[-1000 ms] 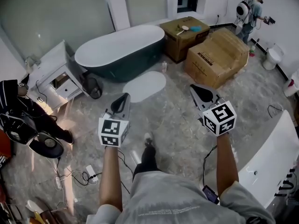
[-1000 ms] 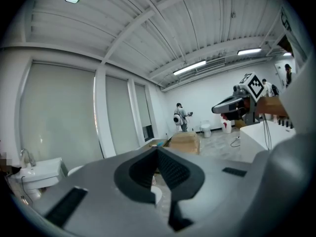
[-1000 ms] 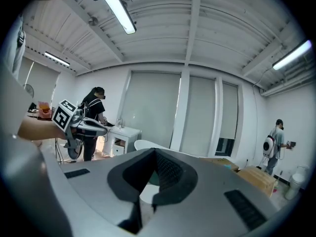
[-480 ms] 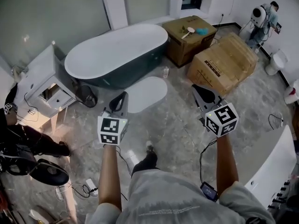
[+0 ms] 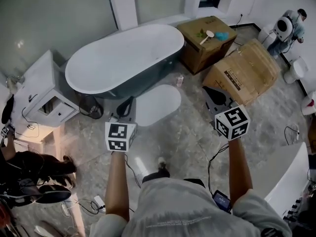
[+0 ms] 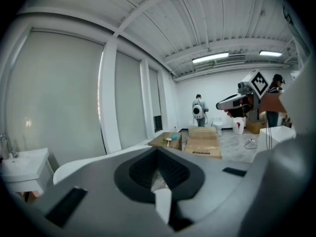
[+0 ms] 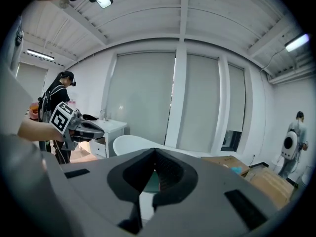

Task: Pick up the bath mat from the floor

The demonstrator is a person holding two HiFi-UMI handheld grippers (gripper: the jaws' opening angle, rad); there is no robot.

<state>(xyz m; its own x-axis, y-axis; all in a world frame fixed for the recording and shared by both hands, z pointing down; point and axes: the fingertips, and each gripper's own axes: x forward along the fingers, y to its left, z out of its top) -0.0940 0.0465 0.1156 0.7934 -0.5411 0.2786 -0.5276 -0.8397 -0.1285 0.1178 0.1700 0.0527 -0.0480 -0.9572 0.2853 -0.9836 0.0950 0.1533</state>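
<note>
Though illegible, carton label (image 5: 233, 77) near mat (image 5: 157, 104)

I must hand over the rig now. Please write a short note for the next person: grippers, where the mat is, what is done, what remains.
Left gripper: jaws together, empty, held above the floor.
Right gripper: also shut and empty.
Bath mat: white oval, flat on the floor beside the bathtub, ahead between both grippers.
Done: nothing; mat not yet touched.
Left to do: open a gripper, lower to the mat's edge, grip, lift.
</note>
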